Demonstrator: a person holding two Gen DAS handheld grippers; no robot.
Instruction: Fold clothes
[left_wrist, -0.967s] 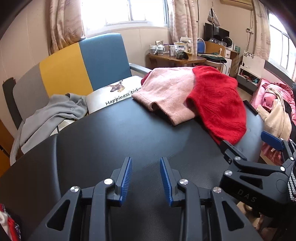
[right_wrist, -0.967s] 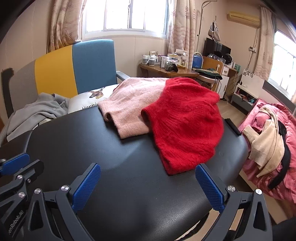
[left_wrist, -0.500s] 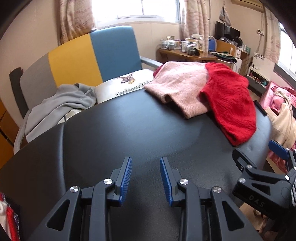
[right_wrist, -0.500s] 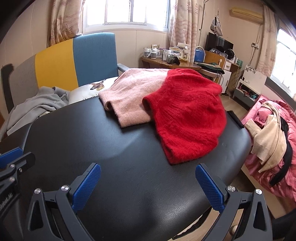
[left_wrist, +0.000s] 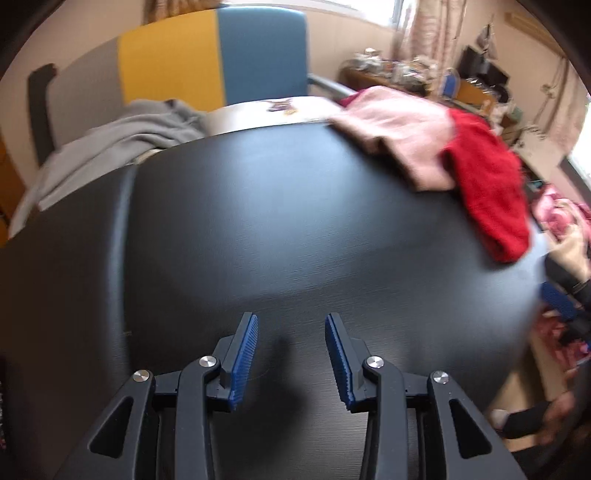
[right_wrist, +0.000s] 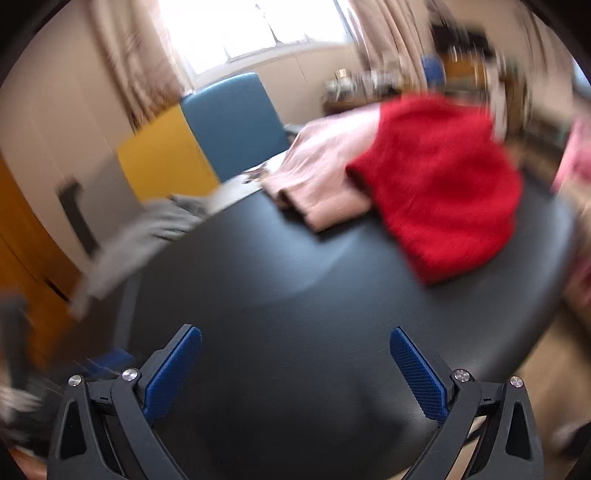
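Note:
A folded red sweater (left_wrist: 487, 188) (right_wrist: 443, 188) lies at the far right of the black table (left_wrist: 280, 229) (right_wrist: 295, 288), overlapping a folded pink sweater (left_wrist: 399, 129) (right_wrist: 325, 173) beside it. A grey garment (left_wrist: 110, 147) (right_wrist: 147, 229) is draped over the chair at the table's far left. My left gripper (left_wrist: 291, 354) hovers over the bare near part of the table, its jaws opening with nothing between them. My right gripper (right_wrist: 295, 369) stands wide open over the table, also with nothing in it. Both views are blurred by motion.
A yellow and blue chair (left_wrist: 207, 59) stands behind the table with a white printed cushion (left_wrist: 273, 110) on its seat. A cluttered wooden desk (left_wrist: 388, 74) sits at the back. Pink bedding and clothes (left_wrist: 561, 214) lie to the right of the table.
Both grippers have swung left and tipped downward, so the sweaters have slid toward the right of each view. The left gripper's jaws stand a little wider than before.

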